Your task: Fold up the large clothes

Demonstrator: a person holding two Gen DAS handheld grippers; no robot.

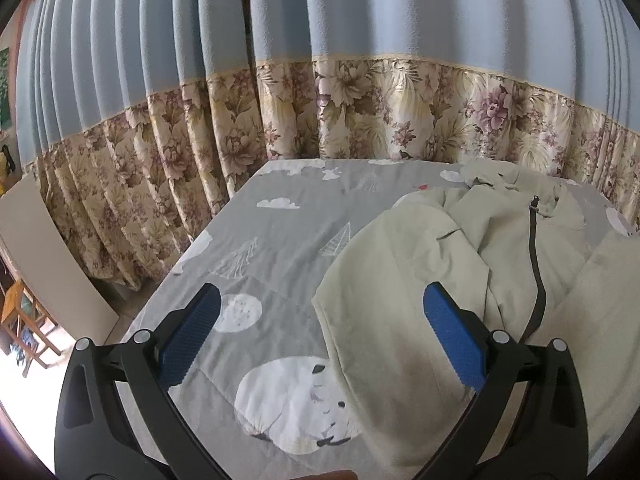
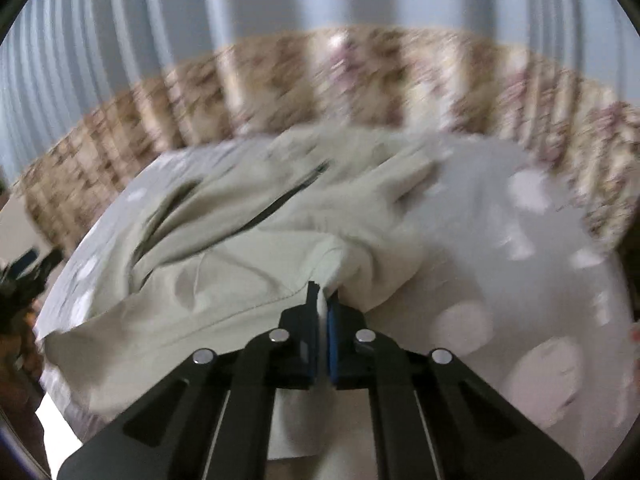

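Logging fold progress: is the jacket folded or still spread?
Not folded: the jacket lies rumpled, zipper showing, on the bed; right gripper pinches its edge.

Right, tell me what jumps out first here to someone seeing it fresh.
A crumpled pale green zip-front jacket sprawls over the right part of the grey bedsheet printed with white clouds and animals. The right tool is clamped on a fold of its fabric, the left tool gapes open above its near edge. Behind hangs a blue curtain with a floral band.

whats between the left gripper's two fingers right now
In the left wrist view, the open left gripper frames grey printed bedsheet and the near edge of the pale green jacket; neither finger visibly touches the jacket.
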